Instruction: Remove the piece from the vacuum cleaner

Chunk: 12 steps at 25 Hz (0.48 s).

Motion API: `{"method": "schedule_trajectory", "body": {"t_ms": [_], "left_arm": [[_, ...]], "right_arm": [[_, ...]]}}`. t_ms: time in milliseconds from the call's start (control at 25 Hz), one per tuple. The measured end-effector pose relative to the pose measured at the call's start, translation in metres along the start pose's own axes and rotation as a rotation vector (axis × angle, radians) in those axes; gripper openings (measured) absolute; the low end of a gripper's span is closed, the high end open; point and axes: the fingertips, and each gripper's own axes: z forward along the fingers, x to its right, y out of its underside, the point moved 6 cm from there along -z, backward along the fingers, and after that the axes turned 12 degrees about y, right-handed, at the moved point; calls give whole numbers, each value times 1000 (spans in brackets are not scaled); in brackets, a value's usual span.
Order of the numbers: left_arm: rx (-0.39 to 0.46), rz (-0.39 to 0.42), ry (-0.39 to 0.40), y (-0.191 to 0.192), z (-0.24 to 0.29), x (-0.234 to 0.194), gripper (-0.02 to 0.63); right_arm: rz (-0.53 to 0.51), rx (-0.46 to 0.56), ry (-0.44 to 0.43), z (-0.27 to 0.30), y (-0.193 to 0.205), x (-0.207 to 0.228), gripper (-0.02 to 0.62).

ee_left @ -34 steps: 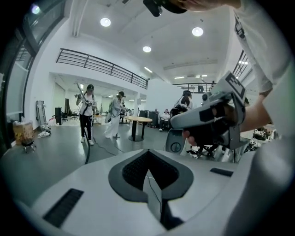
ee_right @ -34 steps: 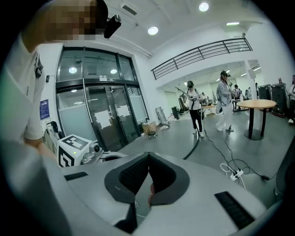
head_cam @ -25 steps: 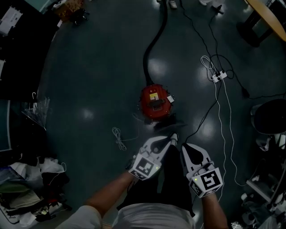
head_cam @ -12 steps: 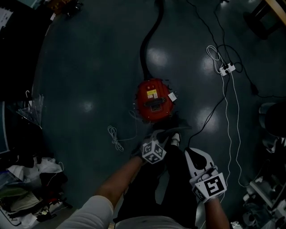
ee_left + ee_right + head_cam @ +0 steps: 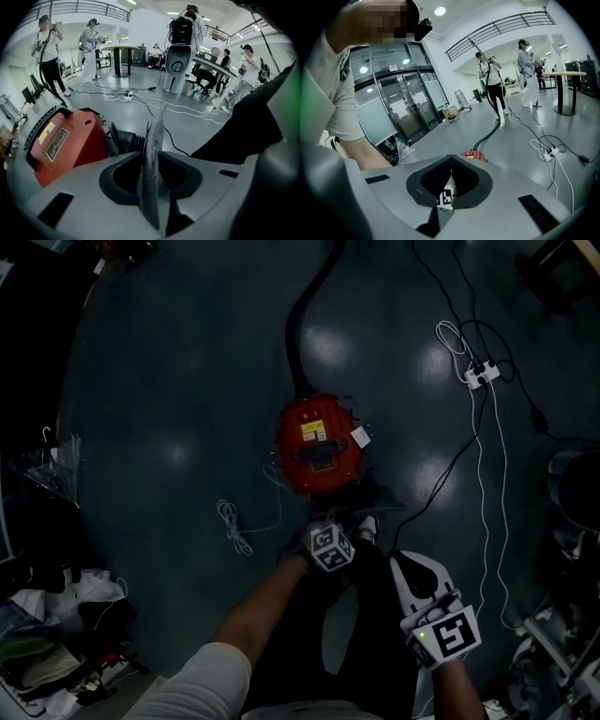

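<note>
— Now, where is the piece (image 5: 157,124) sitting?
— We are seeing it standing edge-on, thin and grey, just beside the red vacuum cleaner (image 5: 319,444) on the floor (image 5: 169,390). The left gripper (image 5: 151,157) is clamping it; the right gripper (image 5: 450,158) is hanging clenched on nothing, nearer us.

Pale sleeve (image 5: 202,679), dark trousers (image 5: 377,620); grey left gripper (image 5: 150,158) and right gripper (image 5: 450,161), black-lined jaws, a black-and-white marker cube (image 5: 442,635) on each.
</note>
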Motion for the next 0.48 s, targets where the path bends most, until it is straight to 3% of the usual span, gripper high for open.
{"method": "schedule_trajectory", "body": {"t_ms": [240,360,480], "left_arm": [[-80,14,-28,10,19,-8,96],[-91,17,-41,10,20,-10,36],[-109,40,-29,11,21,-6,28]], "right_arm": [[-2,-10,2,2,4,5,17],[8,9,-11,2,2,6,17],[16,16,-18,1,3,4,17]]}}
